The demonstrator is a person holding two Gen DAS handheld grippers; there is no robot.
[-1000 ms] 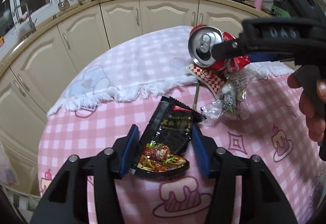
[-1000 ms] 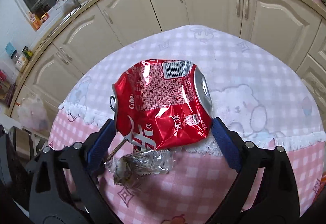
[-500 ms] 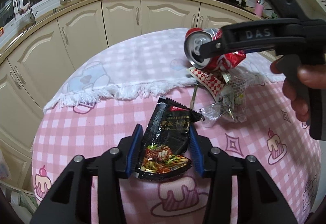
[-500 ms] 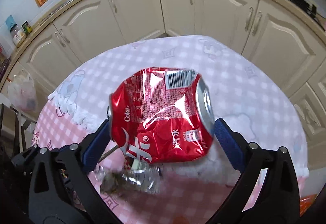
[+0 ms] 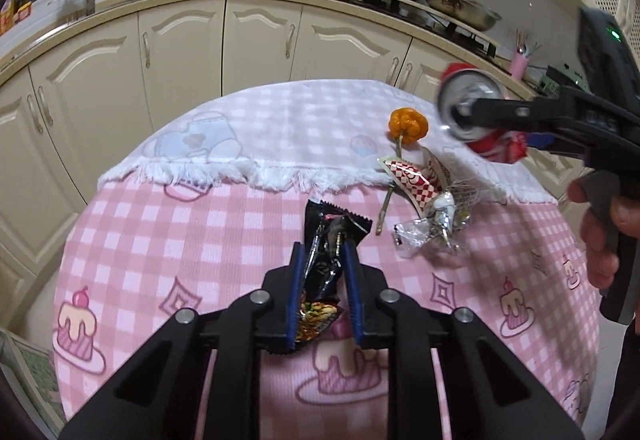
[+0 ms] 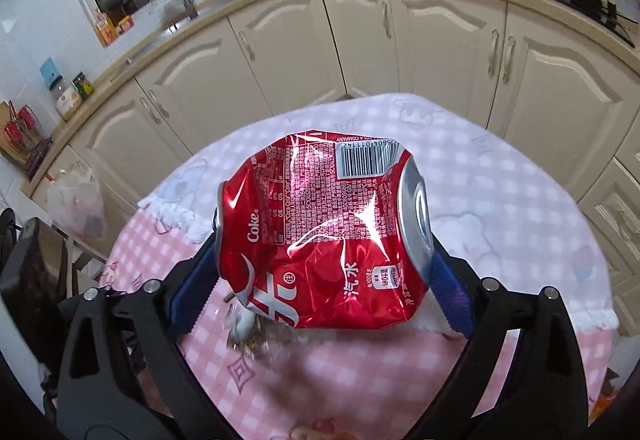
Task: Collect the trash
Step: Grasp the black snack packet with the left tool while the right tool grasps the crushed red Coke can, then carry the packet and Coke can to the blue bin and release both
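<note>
My left gripper (image 5: 323, 260) is shut on a black snack wrapper (image 5: 328, 240), pinched and crumpled between the blue pads and lifted a little off the pink checked tablecloth (image 5: 200, 248). My right gripper (image 6: 320, 272) is shut on a crushed red Coke can (image 6: 320, 236), held sideways above the table. In the left wrist view the can (image 5: 472, 111) and the right gripper hang at the upper right. A red-checked wrapper (image 5: 412, 177), crumpled clear plastic (image 5: 432, 228), an orange peel (image 5: 408, 123) and a thin stick (image 5: 386, 205) lie on the table between them.
A white fringed cloth (image 5: 280, 143) covers the far half of the round table. Cream kitchen cabinets (image 5: 256, 39) curve behind it, with a stove, pot and pan (image 5: 460, 5) on the counter. A plastic bag (image 6: 76, 203) hangs at the left beyond the table.
My left gripper has closed from open around the black wrapper to shut on it, crumpling it. My right gripper has lifted the can up and to the right, uncovering the orange peel.
</note>
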